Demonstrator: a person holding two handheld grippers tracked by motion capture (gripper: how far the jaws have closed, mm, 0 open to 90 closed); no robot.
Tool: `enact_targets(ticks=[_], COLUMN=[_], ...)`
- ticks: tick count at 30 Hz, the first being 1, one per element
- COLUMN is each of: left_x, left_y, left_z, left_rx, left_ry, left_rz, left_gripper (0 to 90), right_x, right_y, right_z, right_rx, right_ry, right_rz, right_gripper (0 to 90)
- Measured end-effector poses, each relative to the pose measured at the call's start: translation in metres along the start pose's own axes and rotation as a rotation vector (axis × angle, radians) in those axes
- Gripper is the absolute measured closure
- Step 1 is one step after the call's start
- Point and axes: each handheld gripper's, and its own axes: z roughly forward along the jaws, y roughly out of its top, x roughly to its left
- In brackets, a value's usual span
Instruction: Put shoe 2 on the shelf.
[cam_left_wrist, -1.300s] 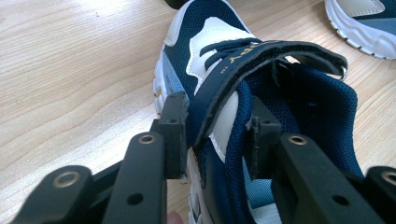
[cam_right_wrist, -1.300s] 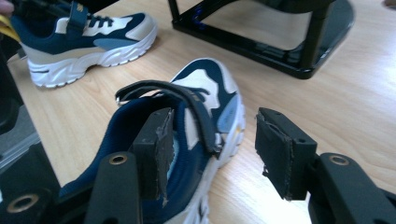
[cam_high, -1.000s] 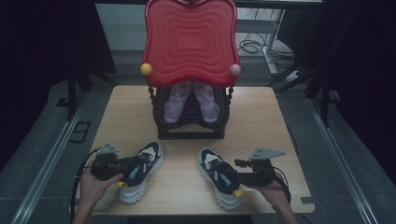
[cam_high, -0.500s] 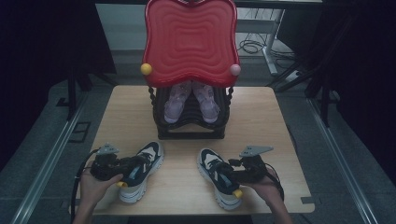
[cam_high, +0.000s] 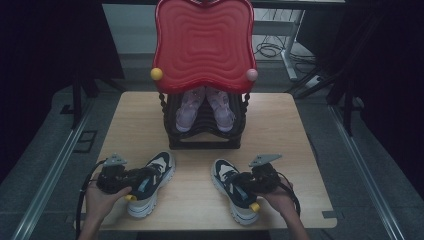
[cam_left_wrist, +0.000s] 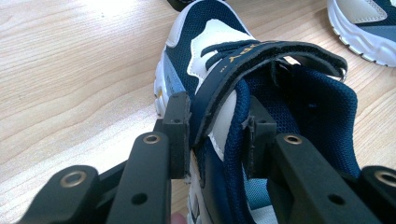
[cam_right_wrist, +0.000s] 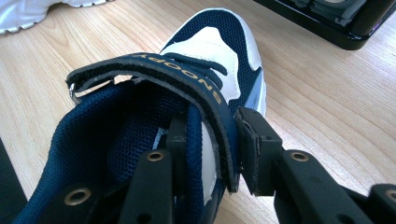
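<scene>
My left gripper (cam_left_wrist: 212, 140) pinches the left shoe's (cam_high: 149, 182) side wall, my right gripper (cam_right_wrist: 210, 144) has just been closing onto the right shoe's (cam_high: 234, 192) wall, both shoes on the table (cam_high: 295, 130), not yet lifted toward the rack (cam_high: 205, 137).

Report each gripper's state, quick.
Left gripper: closed on the left sneaker, on its side wall.
Right gripper: jaws have just been closing; now gripping the right sneaker.
</scene>
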Motion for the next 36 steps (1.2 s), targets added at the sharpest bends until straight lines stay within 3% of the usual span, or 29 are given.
enact_targets(ticks=[11, 25, 36], left_x=[0.0, 0.003, 0.009], left_y=[0.0, -0.003, -0.006], left_z=[-0.005, -0.022, -0.035], left_rx=[-0.017, -0.122, -0.221], left_ry=[-0.011, -0.065, -0.1], left_rz=[-0.008, -0.04, -0.086], left_gripper=[69.8, 69.8, 69.9], right_x=[-0.003, -0.007, -0.011], right_y=[-0.005, -0.01, -0.017], right_z=[-0.004, -0.015, -0.023], right_rx=[-0.067, -0.22, -0.364], right_ry=[0.014, 0.017, 0.066], right_rz=[0.014, 0.026, 0.076], right_gripper=[69.0, 68.9, 69.0])
